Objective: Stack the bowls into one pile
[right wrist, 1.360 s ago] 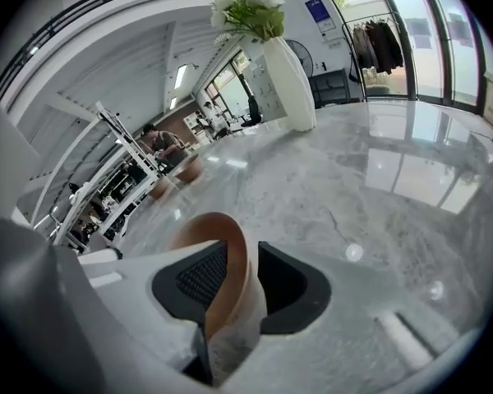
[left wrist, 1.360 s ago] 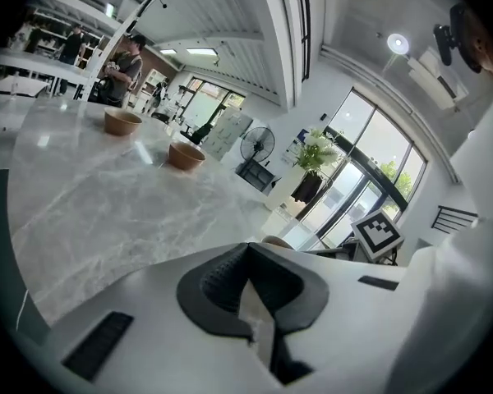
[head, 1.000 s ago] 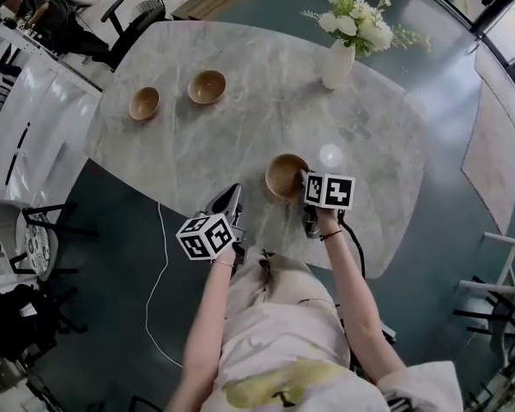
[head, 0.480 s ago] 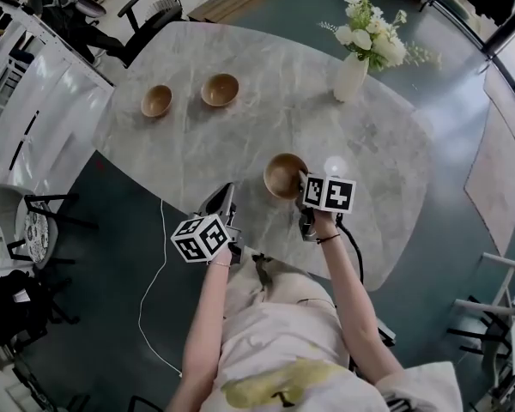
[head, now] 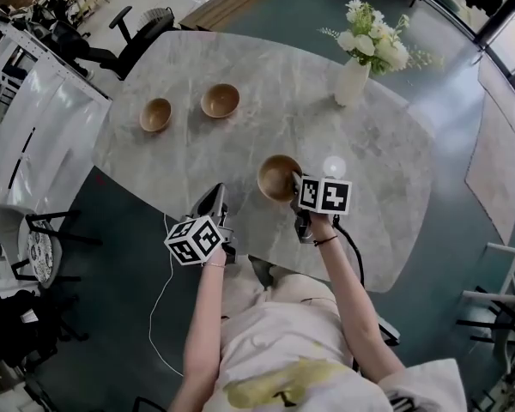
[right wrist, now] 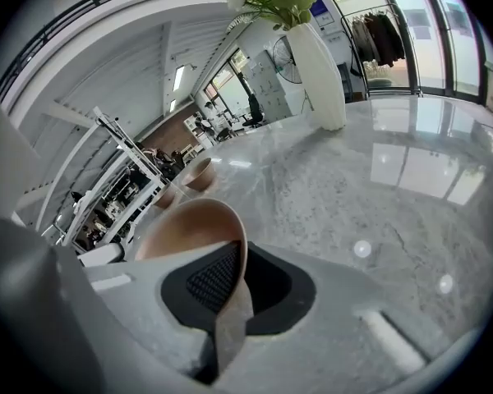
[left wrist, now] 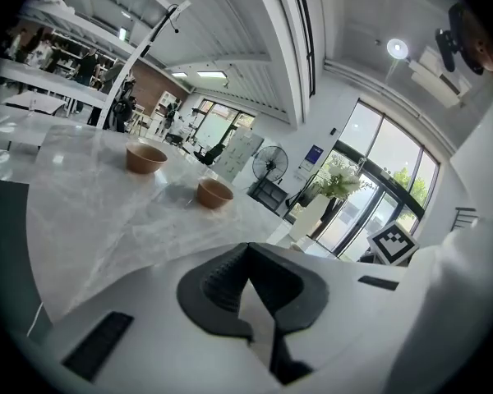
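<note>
My right gripper (head: 295, 192) is shut on the near rim of a wooden bowl (head: 279, 177) and holds it tilted just above the marble table (head: 369, 153). In the right gripper view the bowl's rim (right wrist: 197, 224) runs between the dark pads of that gripper (right wrist: 234, 290). Two more wooden bowls (head: 155, 114) (head: 220, 99) sit side by side at the table's far left; the left gripper view shows them too (left wrist: 146, 157) (left wrist: 214, 192). My left gripper (head: 215, 194) hangs over the near table edge, left of the held bowl. Its jaws (left wrist: 246, 257) are shut on nothing.
A white vase of flowers (head: 352, 77) stands at the far right of the table, also in the right gripper view (right wrist: 316, 72). An office chair (head: 142, 28) is beyond the table and another chair (head: 30, 234) at the left. A white cable (head: 159, 290) lies on the floor.
My right gripper has carried the bowl a little toward the two far bowls. My left gripper has also drifted left and forward. The other bowls have not moved.
</note>
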The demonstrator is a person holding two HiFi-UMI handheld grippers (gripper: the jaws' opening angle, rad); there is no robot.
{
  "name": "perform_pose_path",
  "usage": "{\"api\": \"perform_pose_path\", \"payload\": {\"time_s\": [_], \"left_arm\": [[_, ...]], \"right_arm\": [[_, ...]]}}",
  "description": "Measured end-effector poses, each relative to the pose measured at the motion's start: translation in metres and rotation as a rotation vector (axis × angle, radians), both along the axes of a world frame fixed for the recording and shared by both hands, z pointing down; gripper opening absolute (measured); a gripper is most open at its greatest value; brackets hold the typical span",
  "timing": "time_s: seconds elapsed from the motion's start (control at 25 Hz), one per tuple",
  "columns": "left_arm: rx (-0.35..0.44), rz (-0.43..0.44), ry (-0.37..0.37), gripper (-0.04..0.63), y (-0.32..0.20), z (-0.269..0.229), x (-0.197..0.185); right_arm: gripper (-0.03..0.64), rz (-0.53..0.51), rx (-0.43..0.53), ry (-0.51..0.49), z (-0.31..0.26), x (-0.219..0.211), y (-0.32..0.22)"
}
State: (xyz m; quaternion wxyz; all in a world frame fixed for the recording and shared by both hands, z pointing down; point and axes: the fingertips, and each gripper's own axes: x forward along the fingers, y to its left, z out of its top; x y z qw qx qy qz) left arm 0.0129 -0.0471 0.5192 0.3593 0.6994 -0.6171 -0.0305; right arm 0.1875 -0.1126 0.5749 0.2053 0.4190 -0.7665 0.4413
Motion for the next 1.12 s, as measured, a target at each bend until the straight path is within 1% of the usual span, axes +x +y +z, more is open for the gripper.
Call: {"api": "perform_pose_path", "payload": {"time_s": [0.12,0.48,0.84,1.12], "left_arm": [[0.000,0.006,-0.006,0.000,-0.010,0.002,-0.025],[-0.019,0.078,0.005,0.000,-0.035,0.007,-0.096],[-0.021,0.136,0.006,0.000,-0.048,0.005,-0.155],[0.001,0.154,0.014,0.000,-0.058,-0.002,-0.193]], "right_arm": [[0.018,0.030,0.007,0.005,0.000,-0.012,-0.008],[0.018,0.142,0.006,0.001,-0.003,-0.070,-0.021],[0.018,0.181,0.027,-0.004,-0.011,-0.135,-0.035],[0.018,0.198,0.049,-0.012,-0.020,-0.179,-0.043]]}}
